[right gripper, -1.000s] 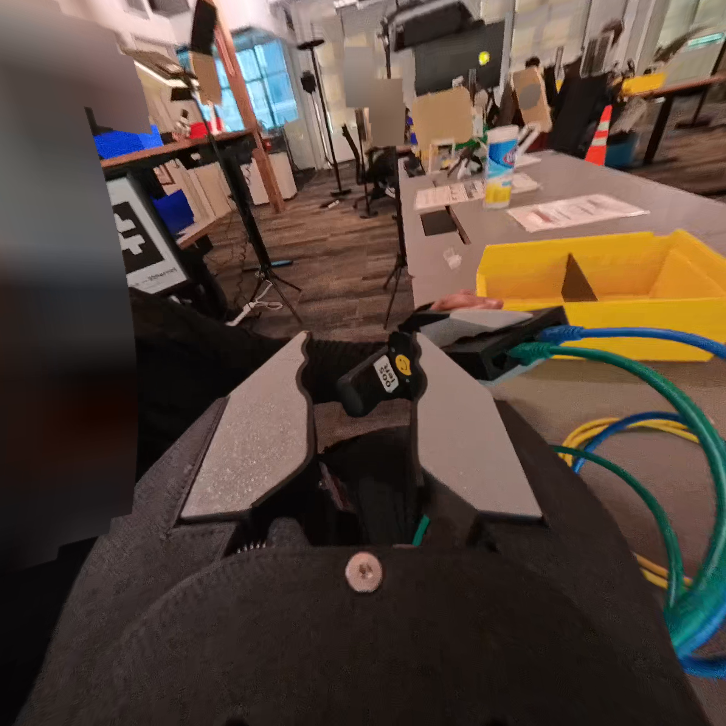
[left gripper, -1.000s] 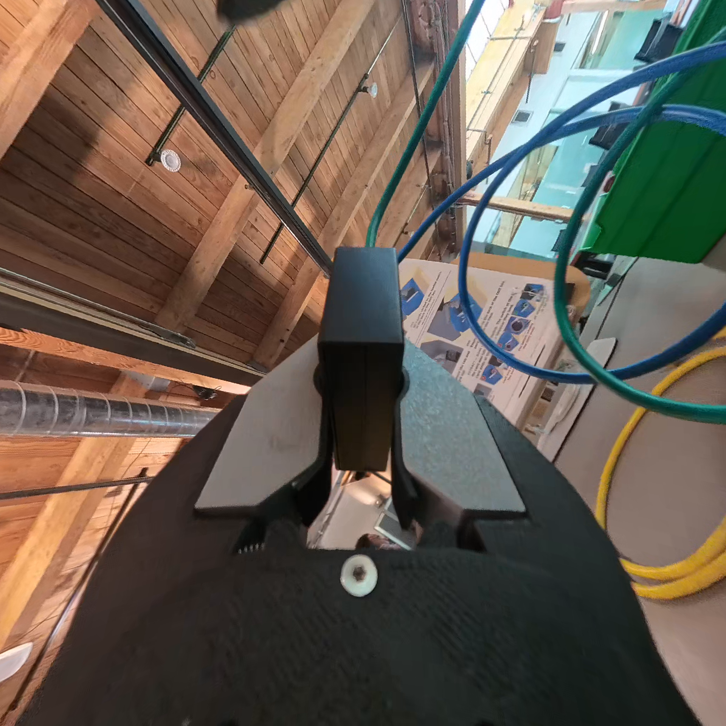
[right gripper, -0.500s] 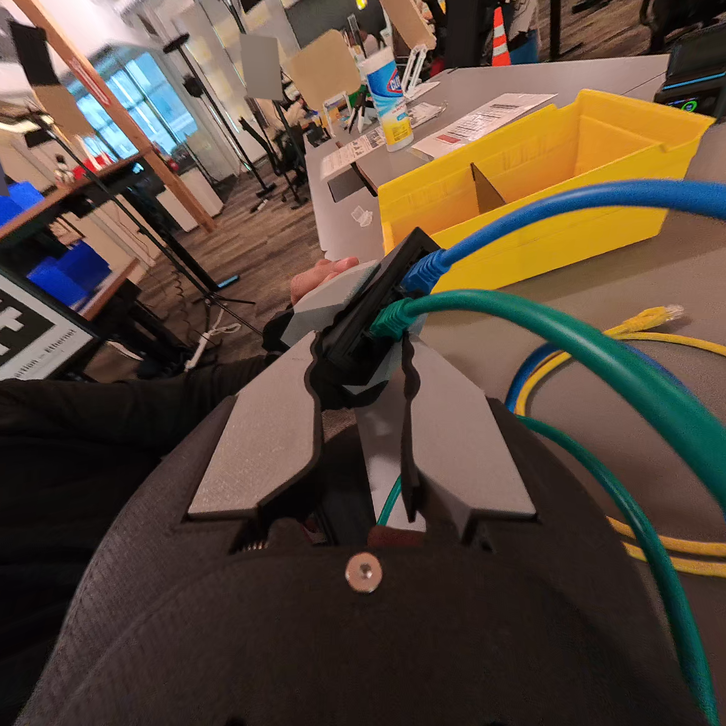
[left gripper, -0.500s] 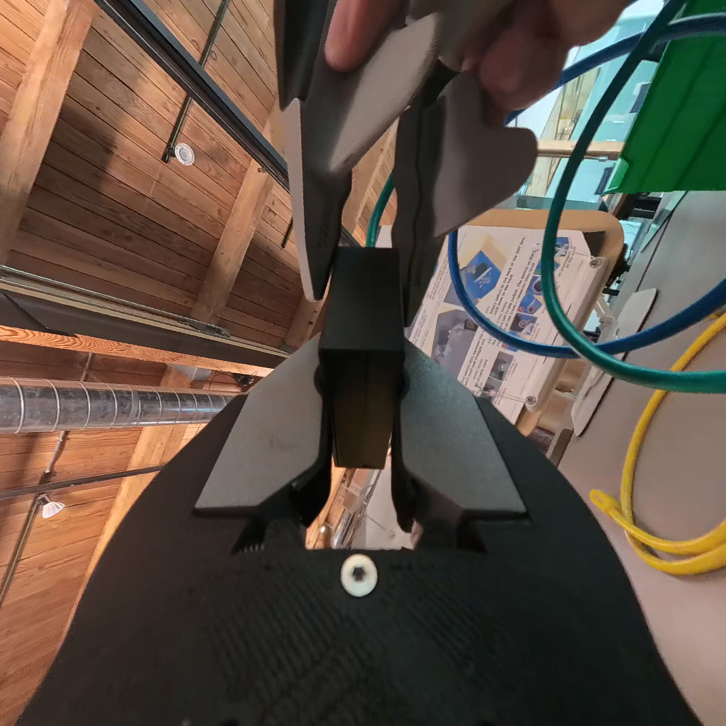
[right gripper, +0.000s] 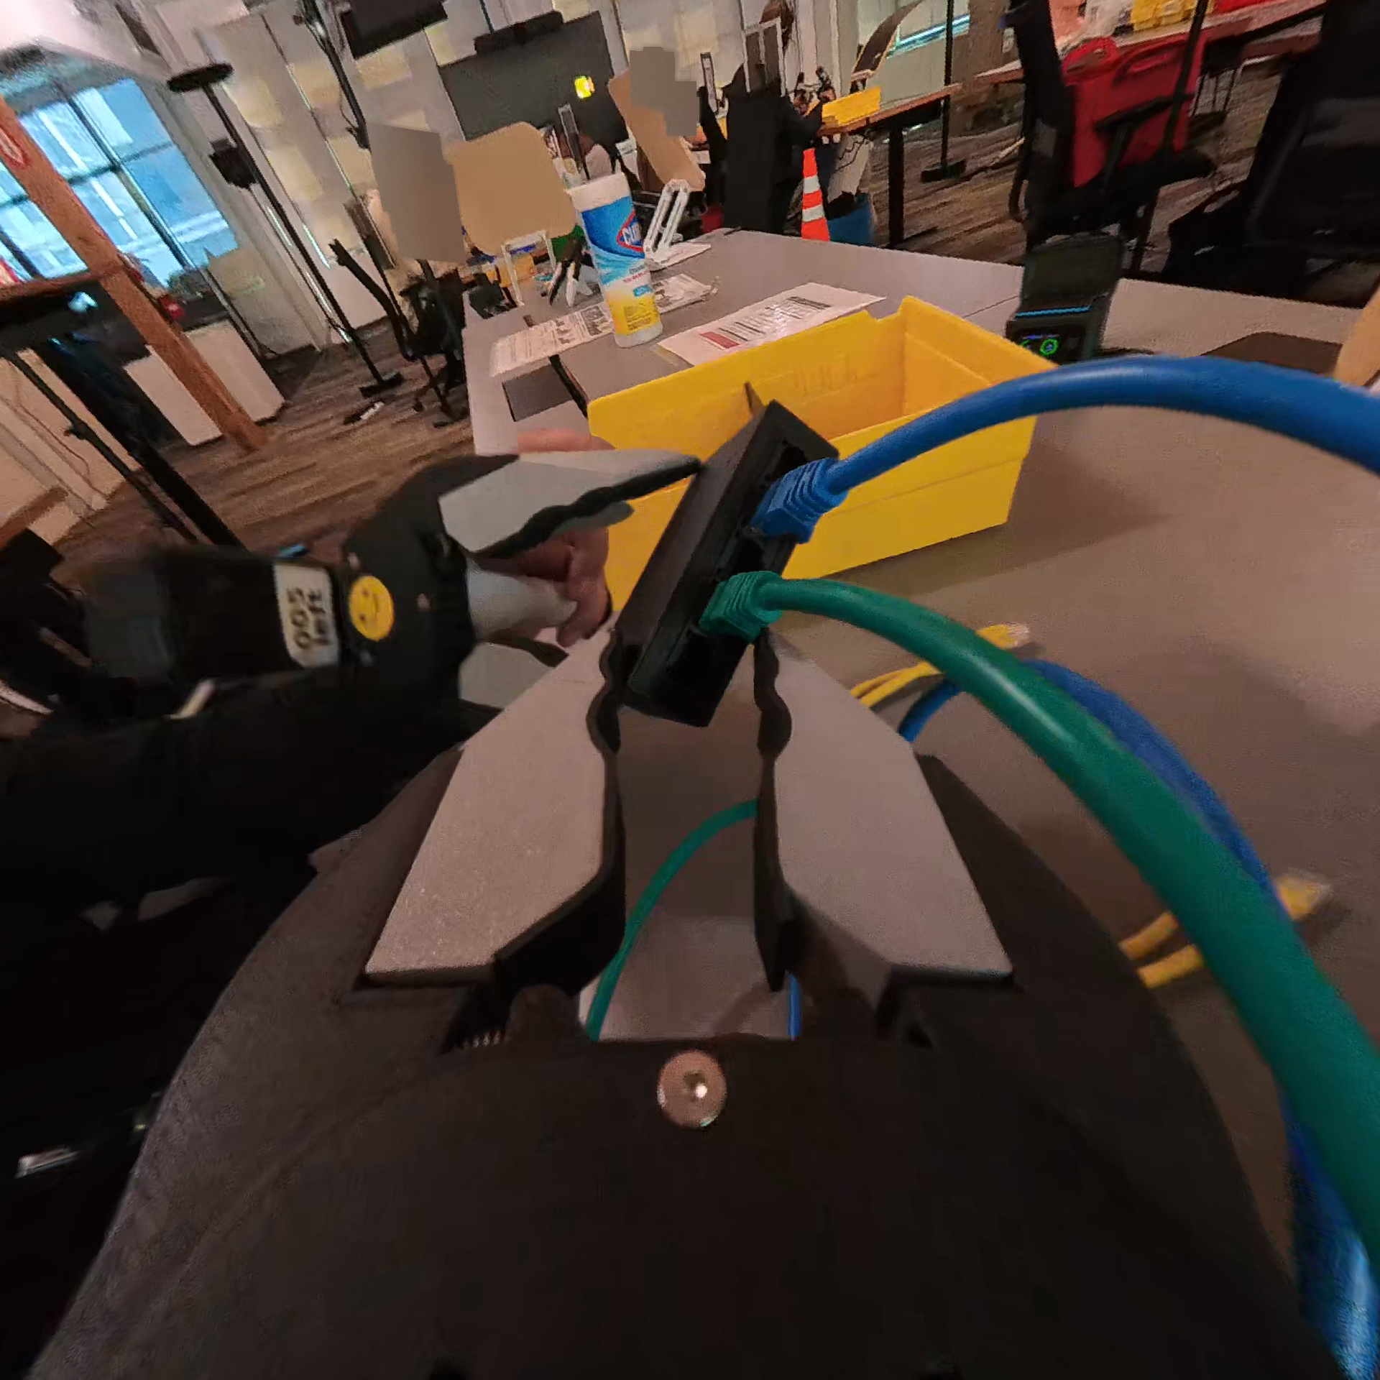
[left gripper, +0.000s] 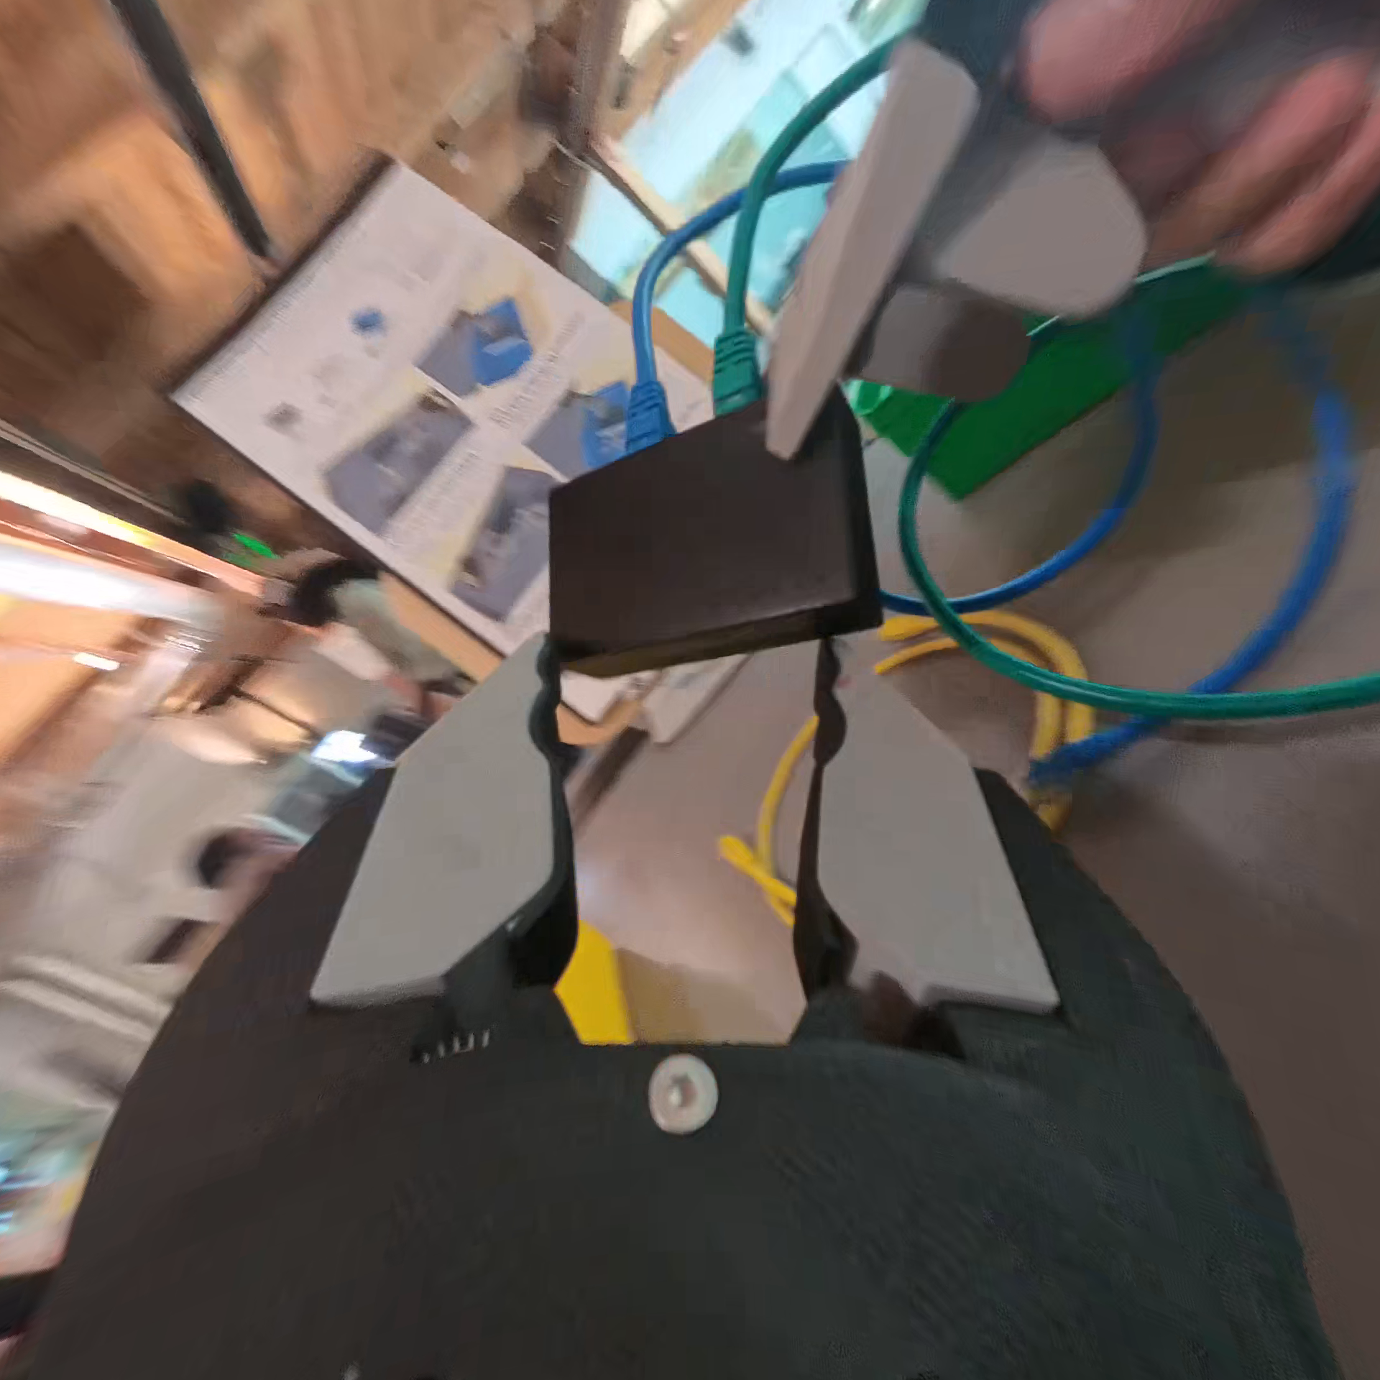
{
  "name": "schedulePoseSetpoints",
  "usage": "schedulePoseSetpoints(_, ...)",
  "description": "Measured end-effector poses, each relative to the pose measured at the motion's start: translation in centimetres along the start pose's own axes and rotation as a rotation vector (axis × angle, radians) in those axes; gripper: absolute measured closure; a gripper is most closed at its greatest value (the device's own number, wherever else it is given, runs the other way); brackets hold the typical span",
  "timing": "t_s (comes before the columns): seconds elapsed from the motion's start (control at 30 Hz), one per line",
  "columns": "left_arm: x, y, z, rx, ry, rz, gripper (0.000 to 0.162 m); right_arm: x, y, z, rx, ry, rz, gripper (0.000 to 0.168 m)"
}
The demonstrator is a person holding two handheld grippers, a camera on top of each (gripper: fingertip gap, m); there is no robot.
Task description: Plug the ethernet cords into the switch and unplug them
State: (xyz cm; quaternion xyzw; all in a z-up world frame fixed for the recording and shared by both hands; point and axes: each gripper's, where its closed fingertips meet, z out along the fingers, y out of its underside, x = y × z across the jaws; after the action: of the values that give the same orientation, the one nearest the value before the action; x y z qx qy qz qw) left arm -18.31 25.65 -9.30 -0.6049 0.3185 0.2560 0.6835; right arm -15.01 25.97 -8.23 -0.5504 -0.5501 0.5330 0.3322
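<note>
The black switch (left gripper: 709, 545) is seen raised above the grey table (right gripper: 1165, 597), just in front of the yellow bin (right gripper: 933, 448). A blue cord (right gripper: 1045, 403) and a green cord (right gripper: 971, 672) are plugged into it. The left claw (left gripper: 683, 657) is spread apart at the switch's near edge. The right claw (right gripper: 683, 687) is also spread, its tips flanking the switch's lower end without clamping. Yellow cords (left gripper: 993, 650) are left lying on the table.

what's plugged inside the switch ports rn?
Two plugs sit in the switch: the blue ethernet cord above, the green ethernet cord below. Their tips are hidden inside the ports. Yellow cords lie unplugged.
</note>
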Motion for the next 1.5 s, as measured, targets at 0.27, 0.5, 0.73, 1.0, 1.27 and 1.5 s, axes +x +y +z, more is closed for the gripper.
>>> schedulePoseSetpoints(0.27,-0.9,-0.3,-2.7,0.097,0.425,-0.784,0.092,-1.3,0.2,-0.7,-0.042,0.060,-0.322,0.145)
schedulePoseSetpoints(0.5,1.8,-2.5,-2.6,0.221,0.570,-0.853,0.106,-4.3,2.0,0.7,-0.120,-0.060,-0.417,0.146)
schedulePoseSetpoints(0.73,2.6,-4.3,-3.9,0.298,0.693,-0.845,0.135,-5.0,1.8,0.7,-0.090,-0.145,-0.310,0.145)
schedulePoseSetpoints(1.0,-2.2,-3.7,-4.6,0.321,0.556,-0.900,0.136,-7.7,-0.3,-2.8,-0.045,-0.235,-0.316,0.135)
schedulePoseSetpoints(1.27,-6.9,-3.6,-7.9,0.368,0.478,-0.861,0.136,-4.7,-6.0,-10.1,0.240,-0.106,-0.201,0.144)
schedulePoseSetpoints(1.5,-6.4,-0.6,-6.5,0.252,0.474,-0.954,0.136,11.5,3.2,-6.4,-0.047,0.401,0.131,0.131)
